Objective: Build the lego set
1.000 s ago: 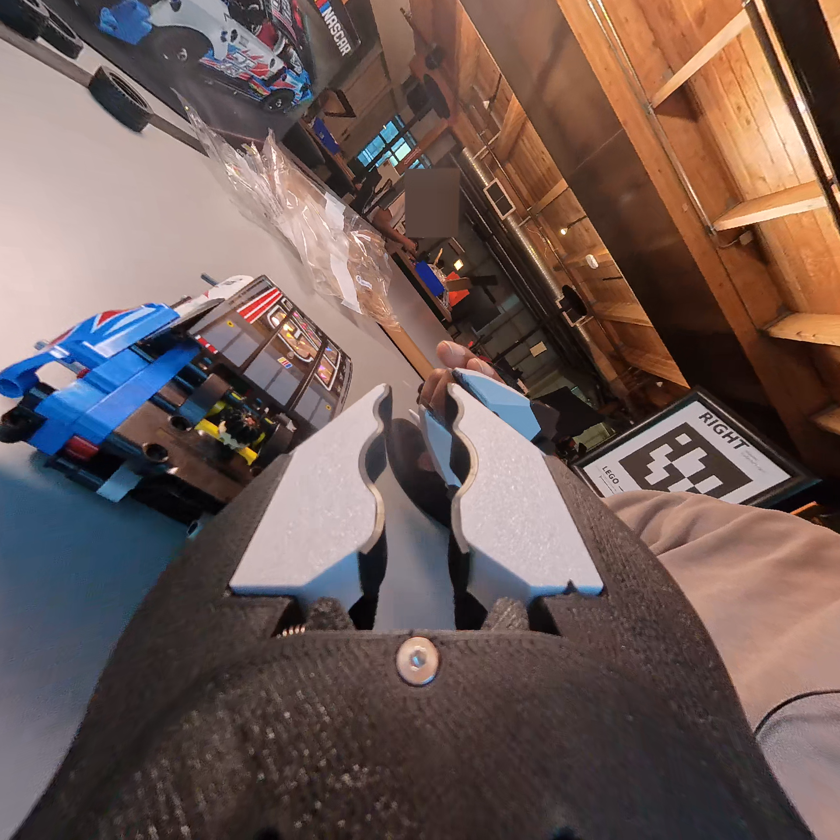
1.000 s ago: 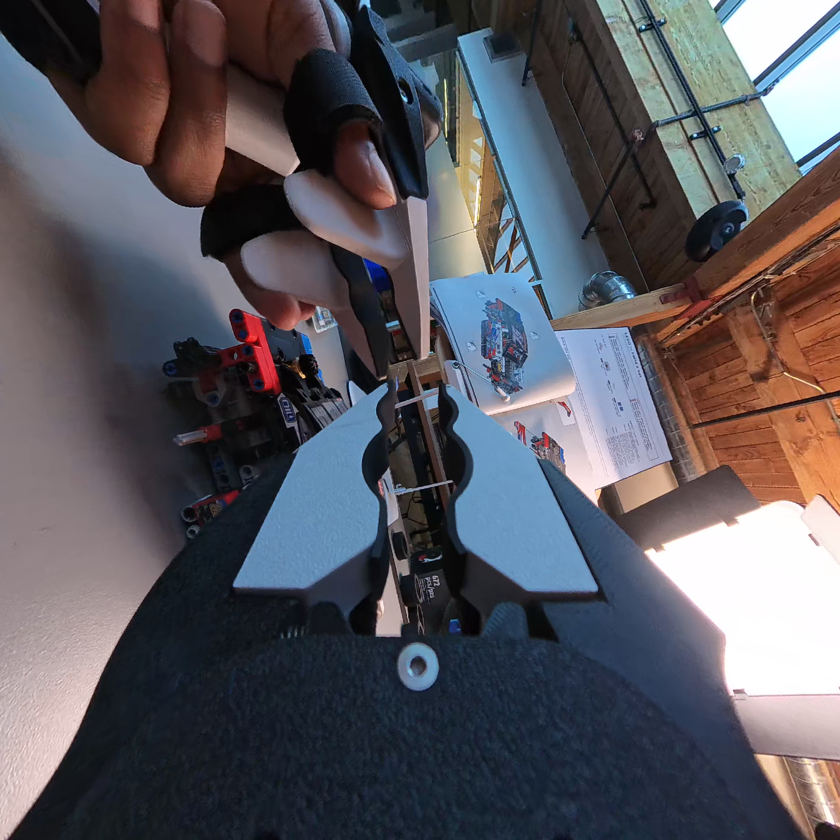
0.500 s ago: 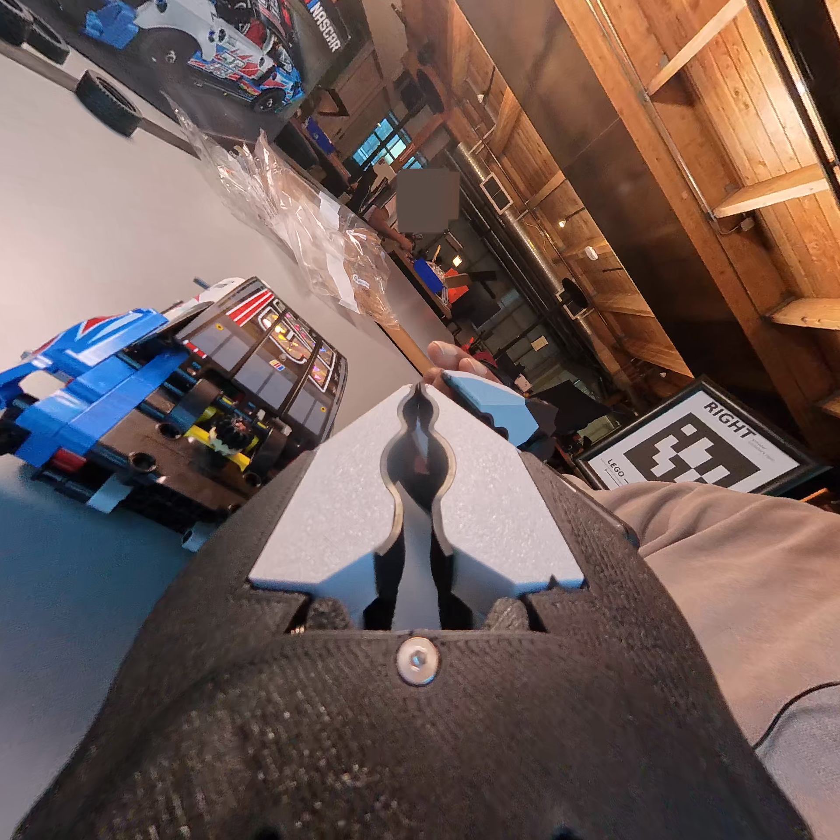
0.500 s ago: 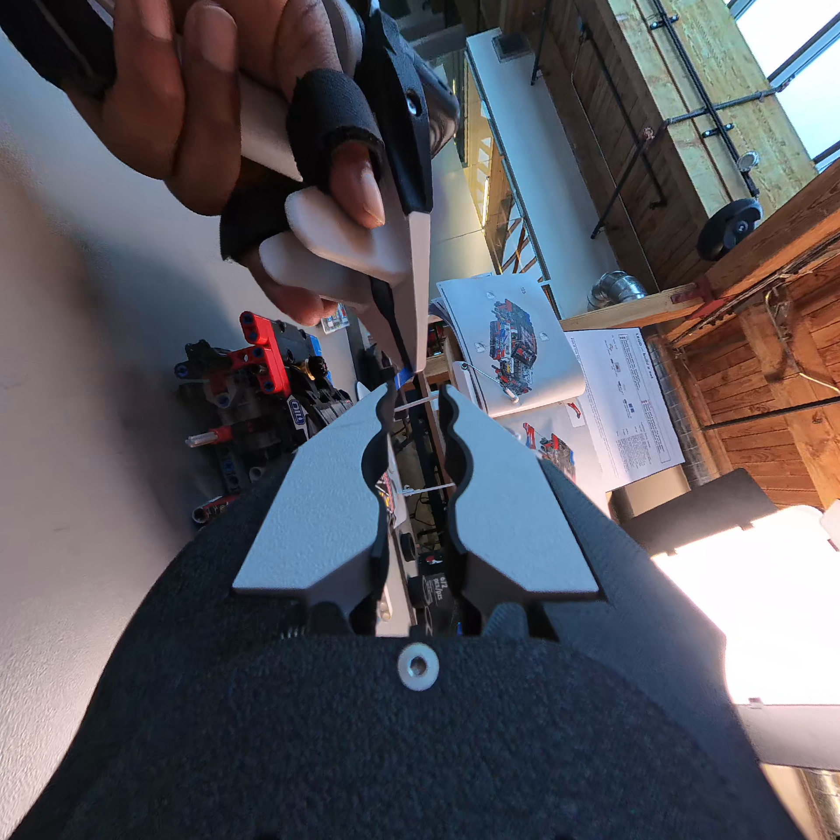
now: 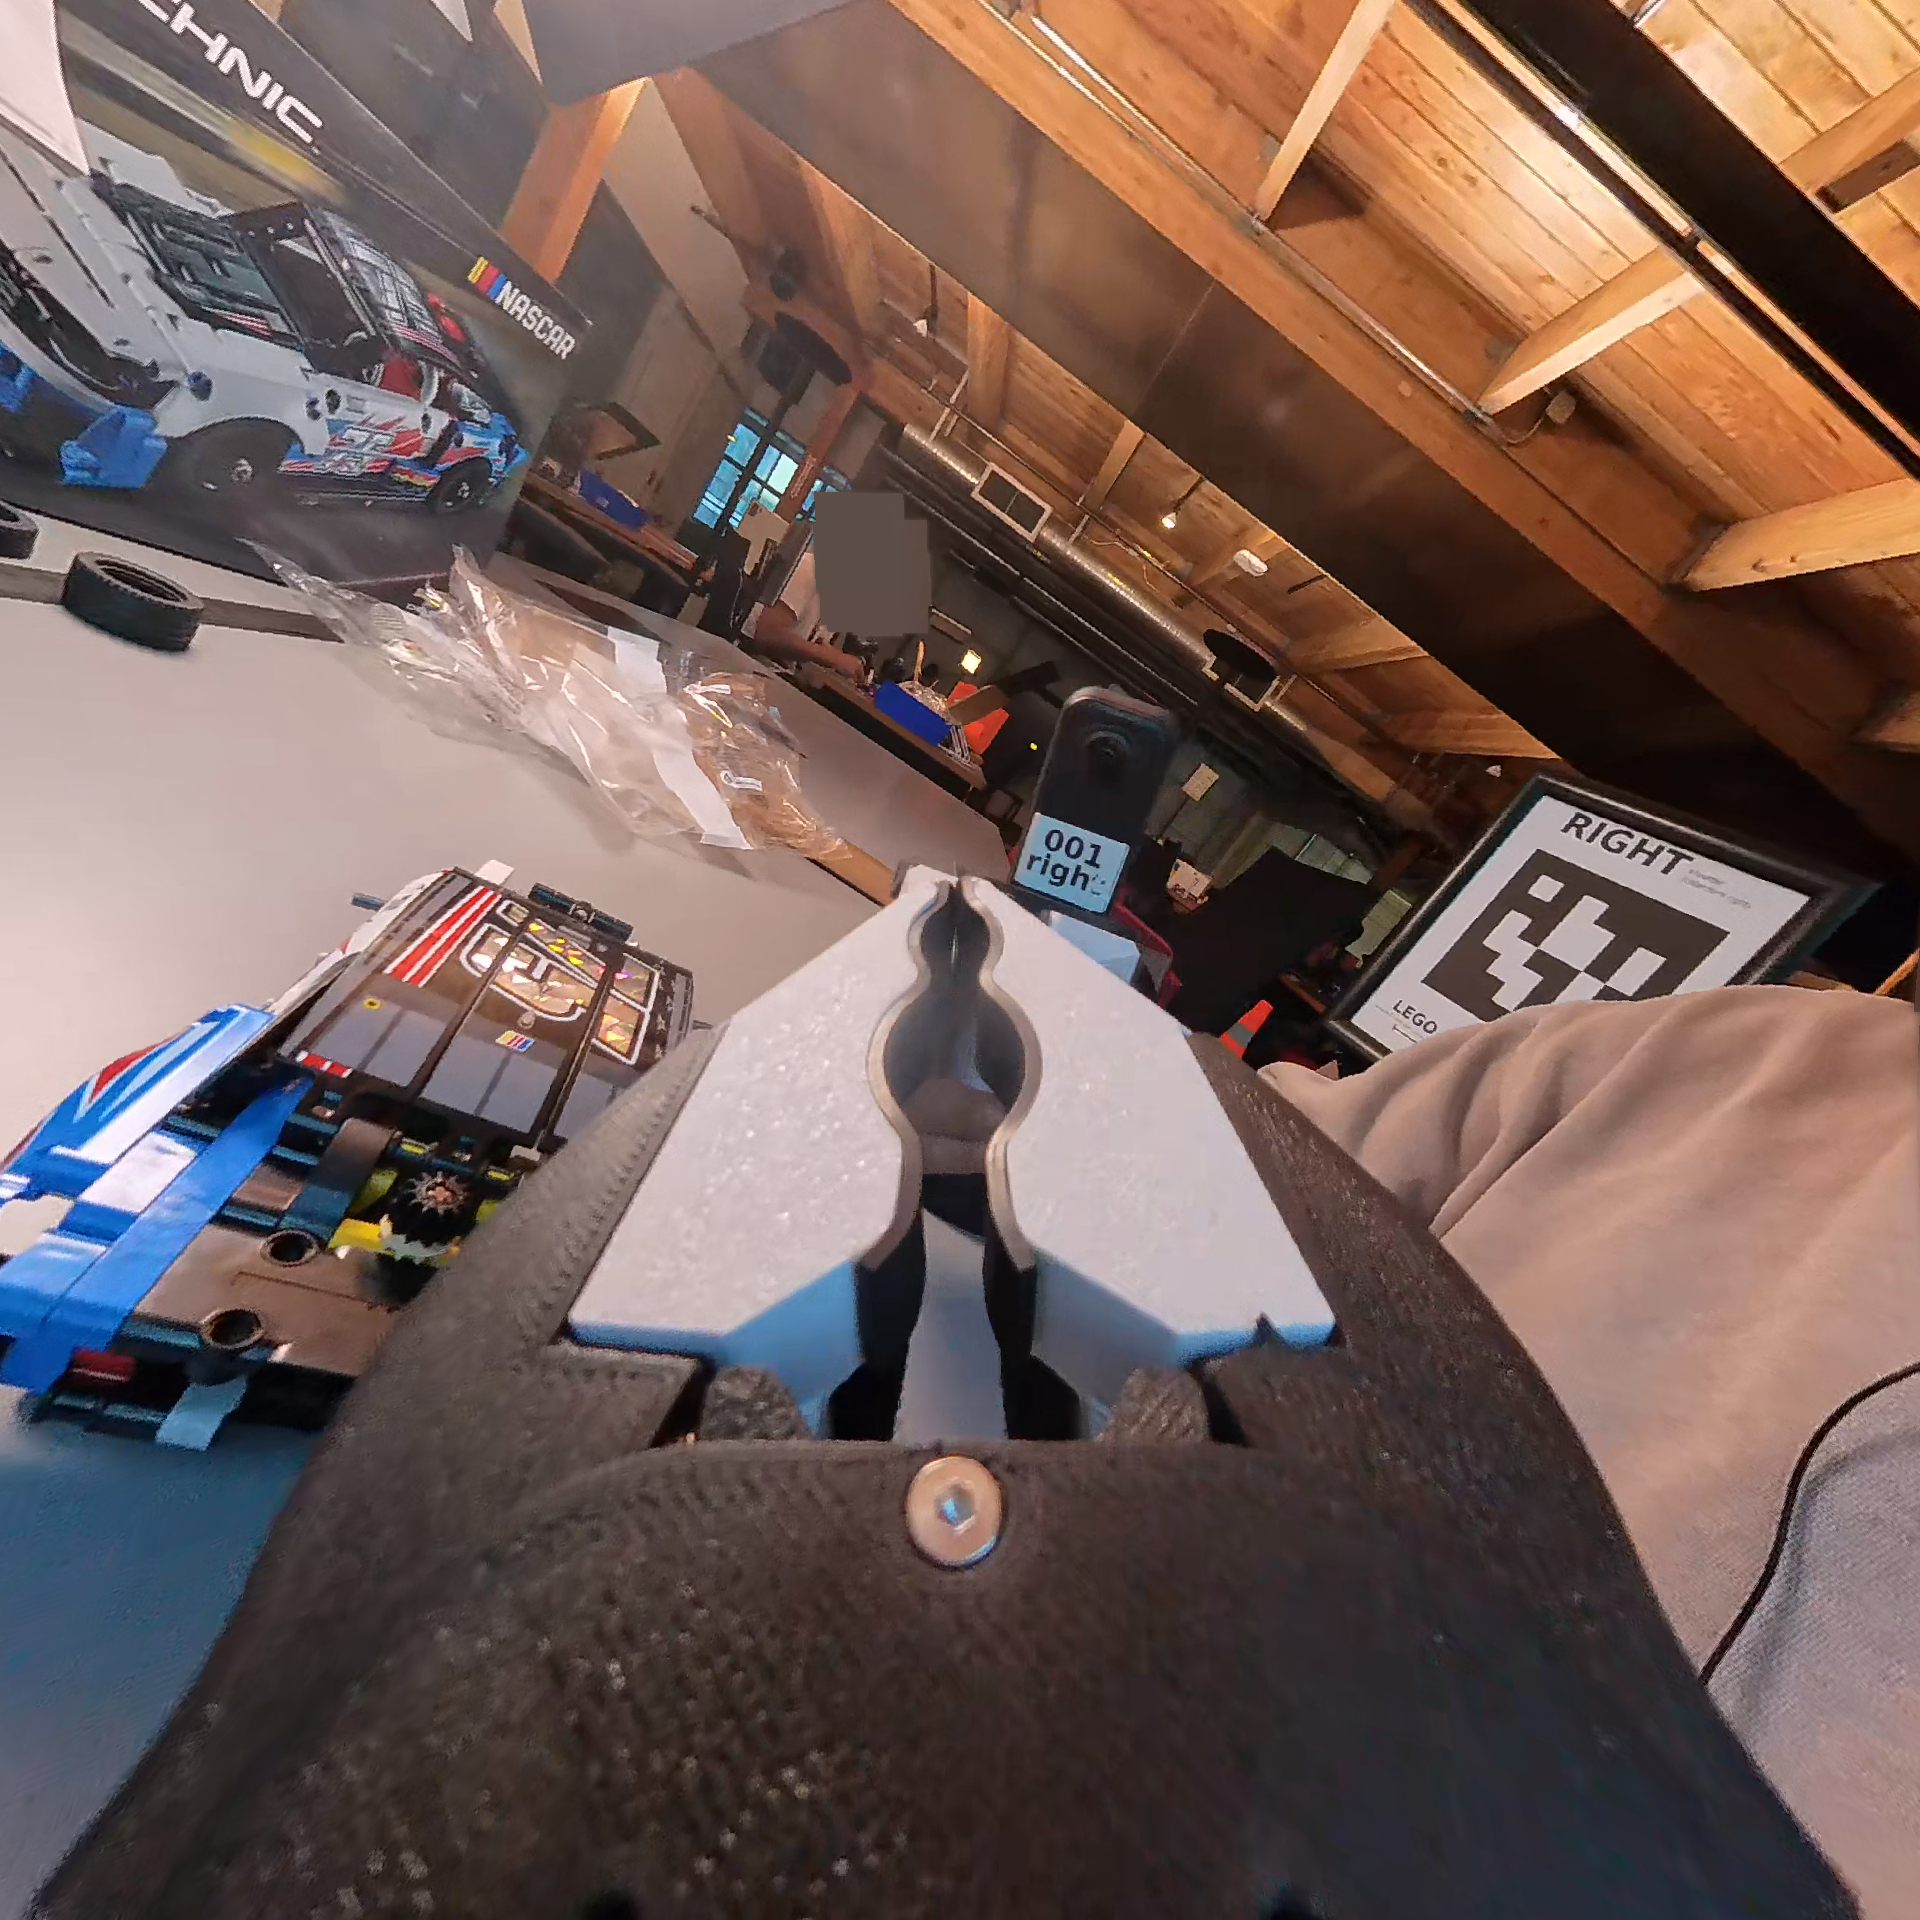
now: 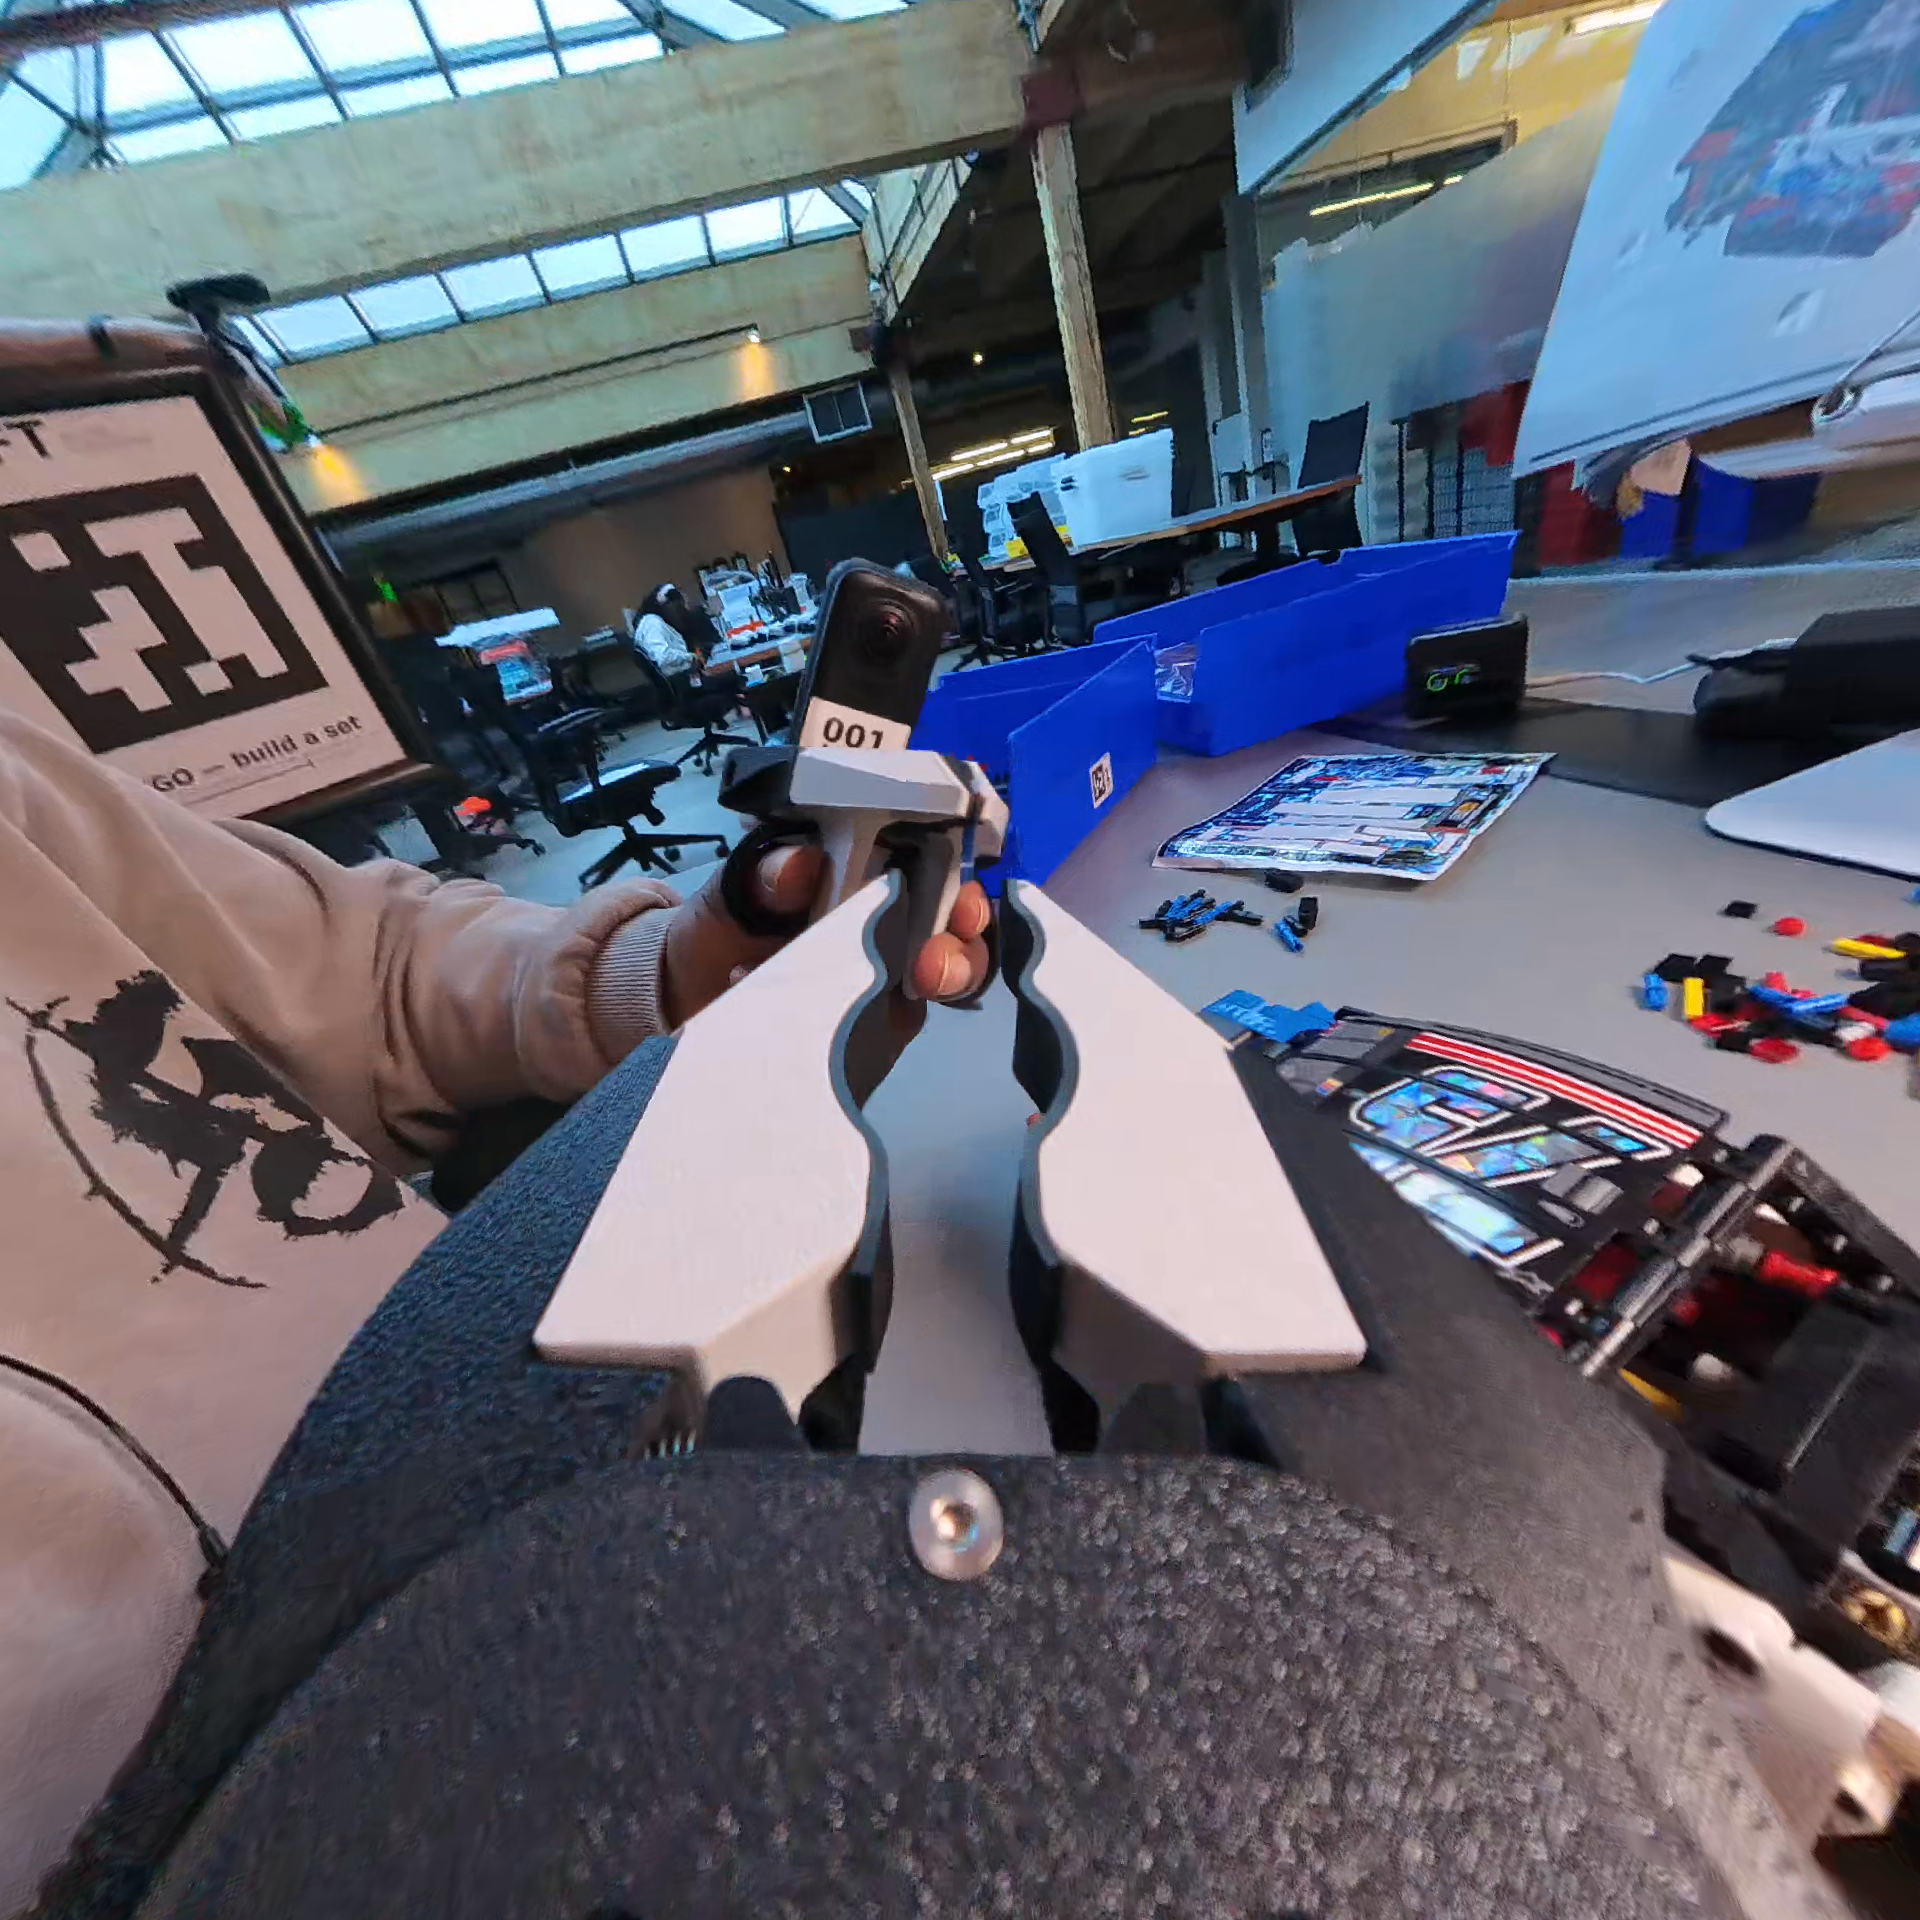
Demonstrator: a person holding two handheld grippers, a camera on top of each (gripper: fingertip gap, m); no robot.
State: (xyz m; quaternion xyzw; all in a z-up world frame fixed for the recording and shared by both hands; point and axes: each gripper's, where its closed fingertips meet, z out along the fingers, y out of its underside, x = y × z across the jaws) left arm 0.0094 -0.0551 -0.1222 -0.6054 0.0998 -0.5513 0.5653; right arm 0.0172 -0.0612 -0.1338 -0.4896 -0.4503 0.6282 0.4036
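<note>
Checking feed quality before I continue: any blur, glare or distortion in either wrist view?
Left wrist view: wide-angle bending of the ceiling beams, the lego car sharp, slight blur at the box top left. Right wrist view: instruction sheet top right smeared, sticker sheet glossy, skylights bright.

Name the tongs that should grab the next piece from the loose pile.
Right. The right tongs are open and empty, with the loose pile on their side; the left tongs are shut on a thin blue piece.
</note>
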